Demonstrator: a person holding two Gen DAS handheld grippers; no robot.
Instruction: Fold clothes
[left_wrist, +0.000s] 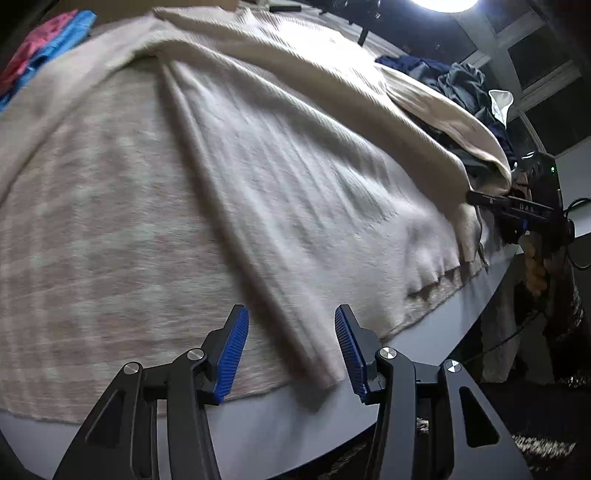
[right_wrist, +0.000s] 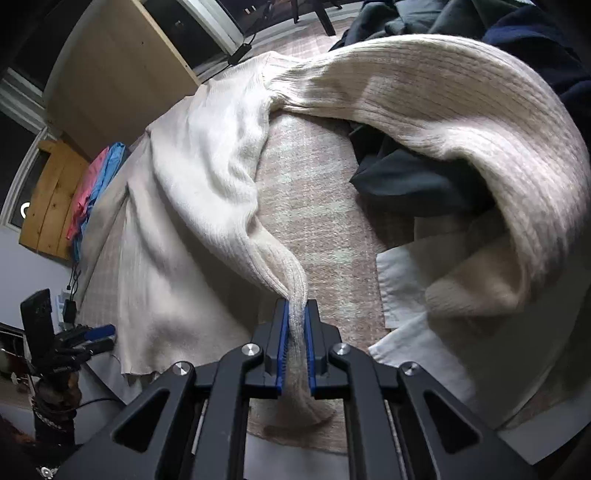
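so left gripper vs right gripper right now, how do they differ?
1. Jaws: the left gripper stands open with a wide gap; the right gripper is shut.
2. Load: the left gripper holds nothing, a fold of the cream sweater lying just ahead of it; the right gripper pinches a bunched edge of that sweater.
3. The fabric at the right gripper is lifted and gathered; near the left it lies flat.

Shared: black frames, blue ribbed pads.

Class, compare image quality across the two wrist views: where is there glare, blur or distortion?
Left wrist view: a lamp blows out the top edge, and the cream sweater is motion-smeared. Right wrist view: sharper, evenly lit; fisheye bends the edges.
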